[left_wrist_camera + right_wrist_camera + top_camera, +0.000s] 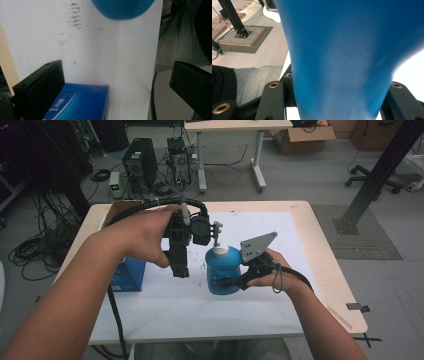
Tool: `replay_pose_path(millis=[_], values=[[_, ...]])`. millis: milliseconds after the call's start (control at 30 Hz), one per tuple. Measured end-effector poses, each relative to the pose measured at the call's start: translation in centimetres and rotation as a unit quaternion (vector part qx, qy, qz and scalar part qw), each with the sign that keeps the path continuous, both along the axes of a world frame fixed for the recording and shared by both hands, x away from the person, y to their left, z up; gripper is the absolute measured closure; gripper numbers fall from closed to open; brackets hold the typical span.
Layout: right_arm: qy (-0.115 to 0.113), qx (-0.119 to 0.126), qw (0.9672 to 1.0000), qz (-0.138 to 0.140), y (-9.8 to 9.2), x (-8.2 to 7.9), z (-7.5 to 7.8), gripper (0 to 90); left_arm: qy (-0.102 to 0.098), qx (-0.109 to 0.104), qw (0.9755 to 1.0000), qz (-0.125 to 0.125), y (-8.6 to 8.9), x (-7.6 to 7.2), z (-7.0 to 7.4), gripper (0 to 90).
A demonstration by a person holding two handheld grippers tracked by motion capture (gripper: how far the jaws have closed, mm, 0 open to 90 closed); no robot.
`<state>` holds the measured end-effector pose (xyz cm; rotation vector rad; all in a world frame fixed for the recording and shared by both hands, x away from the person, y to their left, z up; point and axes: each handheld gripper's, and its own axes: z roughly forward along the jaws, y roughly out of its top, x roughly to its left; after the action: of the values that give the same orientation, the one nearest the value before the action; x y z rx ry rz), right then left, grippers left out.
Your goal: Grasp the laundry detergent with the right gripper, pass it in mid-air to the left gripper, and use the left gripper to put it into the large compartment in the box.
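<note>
High view, lower frame: my two forearms enter from the bottom edge, over the near edge of the white sheet (200,315) that covers the pale wooden table (330,270).

Centre right: my right hand (280,275) holds the right gripper (227,282), grey three-cornered plate uppermost. Its black jaws are closed against both sides of the blue plastic bottle with the white cap (222,270), which stands upright on the sheet at mid-frame. In the right gripper view the bottle's blue body (347,57) rises between the two jaws, which press it at lower left and lower right.

Centre left: my left hand (145,237) holds the left gripper (180,270) just left of the bottle, pointing down at the sheet. In the left gripper view I see its jaws standing wide apart at lower left and lower right with nothing between them. Beneath them lies the sheet, with the blue cardboard box printed in white (80,103) at bottom centre and the bottle's rounded blue body (122,8) at the top edge.

Left of centre, high view: the blue box (130,275) sits on the table, partly hidden by my left forearm.

Upper frame, beyond the table: a black computer tower (140,162) amid tangled cables on the grey floor, a white-legged desk (230,150), and an open cardboard carton (305,137).
</note>
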<state>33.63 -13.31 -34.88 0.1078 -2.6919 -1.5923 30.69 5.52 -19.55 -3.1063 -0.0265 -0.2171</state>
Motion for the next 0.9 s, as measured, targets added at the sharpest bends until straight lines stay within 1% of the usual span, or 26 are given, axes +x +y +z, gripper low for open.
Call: replay_pose_path(millis=[67, 267, 333, 467, 567, 700, 833, 900], values=[[0.0, 0.002, 1.0, 0.002, 0.4, -0.1, -0.2, 45.0, 0.001, -0.001, 1.0, -0.001, -0.2, -0.1, 0.0, 0.2], [0.005, 0.013, 0.9999, 0.005, 1.6, -0.4, -0.5, 44.9, 0.004, 0.007, 1.0, -0.006, -0.8, -0.1, -0.1, 0.2], [0.005, 0.017, 0.9998, 0.006, 2.0, -0.5, -0.6, 44.9, 0.003, 0.003, 1.0, -0.007, -1.0, -0.1, -0.1, 0.2], [0.009, 0.022, 0.9997, 0.007, 2.7, -0.6, -0.8, 44.9, 0.007, 0.007, 0.9999, -0.009, -1.2, -0.2, -0.2, 0.2], [0.005, 0.02, 0.9997, 0.009, 3.2, -0.7, -0.9, 44.8, 0.005, 0.006, 0.9999, -0.009, -1.3, -0.2, -0.3, 0.2], [0.007, 0.022, 0.9997, 0.009, 3.8, -0.7, -1.1, 44.7, 0.007, 0.007, 0.9999, -0.009, -1.5, -0.3, -0.4, 0.2], [0.01, 0.032, 0.9994, 0.011, 4.6, -0.8, -1.2, 44.6, 0.009, 0.004, 0.9999, -0.013, -1.7, -0.4, -0.7, 0.2], [0.012, 0.032, 0.9994, 0.011, 4.9, -0.8, -1.2, 44.6, 0.01, 0.006, 0.9998, -0.014, -1.8, -0.4, -0.8, 0.2]])
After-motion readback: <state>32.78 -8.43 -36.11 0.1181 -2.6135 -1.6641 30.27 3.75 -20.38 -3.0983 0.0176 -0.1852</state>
